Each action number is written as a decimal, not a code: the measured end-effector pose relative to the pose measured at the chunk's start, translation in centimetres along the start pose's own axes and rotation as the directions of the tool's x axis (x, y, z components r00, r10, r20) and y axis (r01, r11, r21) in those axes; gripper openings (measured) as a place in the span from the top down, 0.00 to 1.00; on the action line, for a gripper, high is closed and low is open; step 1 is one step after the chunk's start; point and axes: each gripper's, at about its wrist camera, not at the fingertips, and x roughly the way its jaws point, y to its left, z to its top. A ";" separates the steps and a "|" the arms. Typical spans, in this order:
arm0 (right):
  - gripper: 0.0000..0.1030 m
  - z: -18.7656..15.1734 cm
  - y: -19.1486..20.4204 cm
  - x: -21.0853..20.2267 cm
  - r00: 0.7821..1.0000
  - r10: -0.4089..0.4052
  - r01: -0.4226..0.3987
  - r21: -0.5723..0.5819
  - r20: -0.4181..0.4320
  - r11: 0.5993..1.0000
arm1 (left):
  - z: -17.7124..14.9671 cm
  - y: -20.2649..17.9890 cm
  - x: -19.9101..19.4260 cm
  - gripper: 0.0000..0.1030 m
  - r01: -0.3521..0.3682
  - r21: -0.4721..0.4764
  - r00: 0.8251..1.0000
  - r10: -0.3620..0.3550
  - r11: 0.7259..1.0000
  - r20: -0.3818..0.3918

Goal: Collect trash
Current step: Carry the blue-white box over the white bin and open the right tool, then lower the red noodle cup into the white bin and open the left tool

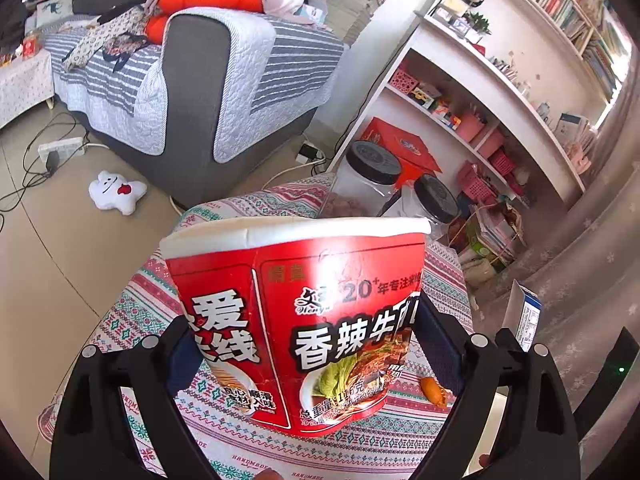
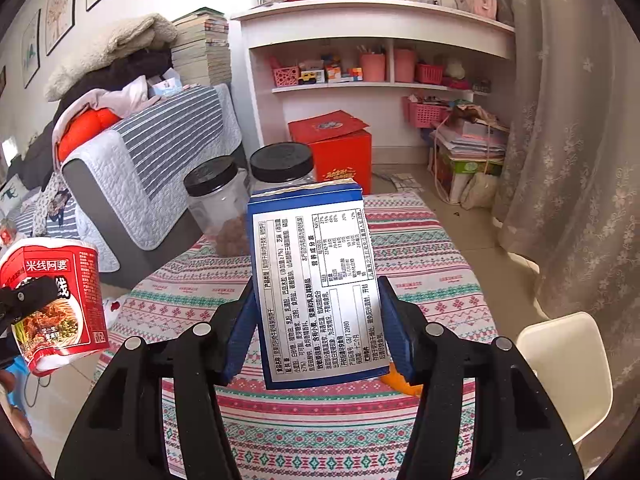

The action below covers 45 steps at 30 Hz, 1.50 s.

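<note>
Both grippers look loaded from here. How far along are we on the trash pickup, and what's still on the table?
Done: both pieces are lifted clear of the patterned tablecloth.
In hand: the left gripper is clamped on the red noodle cup; the right gripper is clamped on the blue-and-white box.
Left: no bin is in view, so both still need dropping off. An orange scrap lies on the cloth. The two black-lidded jars may not be trash.

Two black-lidded jars (image 2: 256, 184) on the patterned worktop (image 2: 432, 280) beyond the jaws, striped sofa (image 2: 160, 160) left, white shelves (image 2: 380, 40) behind, plush toy (image 1: 116, 192) on floor
</note>
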 end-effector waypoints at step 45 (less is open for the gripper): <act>0.07 -2.8 -34.6 -12.9 0.795 -0.606 0.476 0.647 -0.027 0.596 | -19.2 -31.7 4.9 0.14 0.345 0.446 0.934 -0.254 0.826 -0.251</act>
